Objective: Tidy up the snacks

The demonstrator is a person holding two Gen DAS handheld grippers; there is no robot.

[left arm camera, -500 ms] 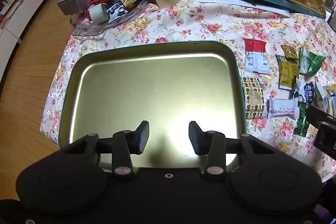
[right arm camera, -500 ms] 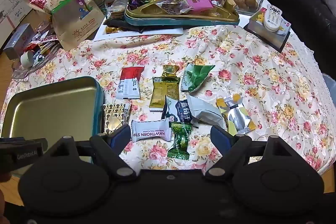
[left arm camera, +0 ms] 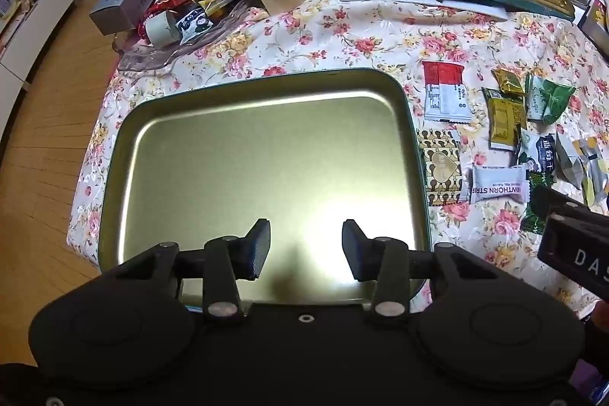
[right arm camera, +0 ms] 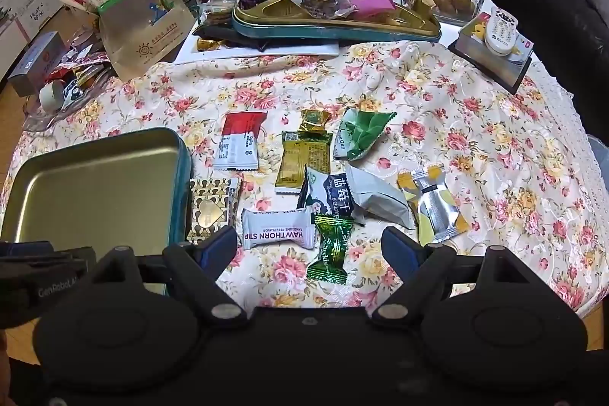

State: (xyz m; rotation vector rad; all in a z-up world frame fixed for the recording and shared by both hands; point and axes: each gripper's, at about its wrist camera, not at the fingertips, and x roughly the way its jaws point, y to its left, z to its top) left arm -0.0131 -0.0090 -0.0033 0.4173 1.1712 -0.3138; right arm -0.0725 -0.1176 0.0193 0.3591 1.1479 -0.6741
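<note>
While my left gripper [left arm camera: 305, 246] hangs over the bare gold tin tray [left arm camera: 125, 124], jaws spread wide and holding nothing, my right gripper [right arm camera: 309, 250] hovers equally wide and unladen over the packets on the floral tablecloth [right arm camera: 475, 124]. Stock, just right of tray: Hawthorn strip bar [right arm camera: 278, 234], light, crinkly, likely slippery; pinch across its middle. Green candy [right arm camera: 330, 252], small, twist-ended; take by the body. Heart-patterned packet [right arm camera: 208, 212], flat, touching the tray wall.

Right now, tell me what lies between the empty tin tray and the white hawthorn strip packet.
One gold heart-patterned packet, against the tin tray wall and left of the hawthorn strip packet; both wrist views show it.
</note>
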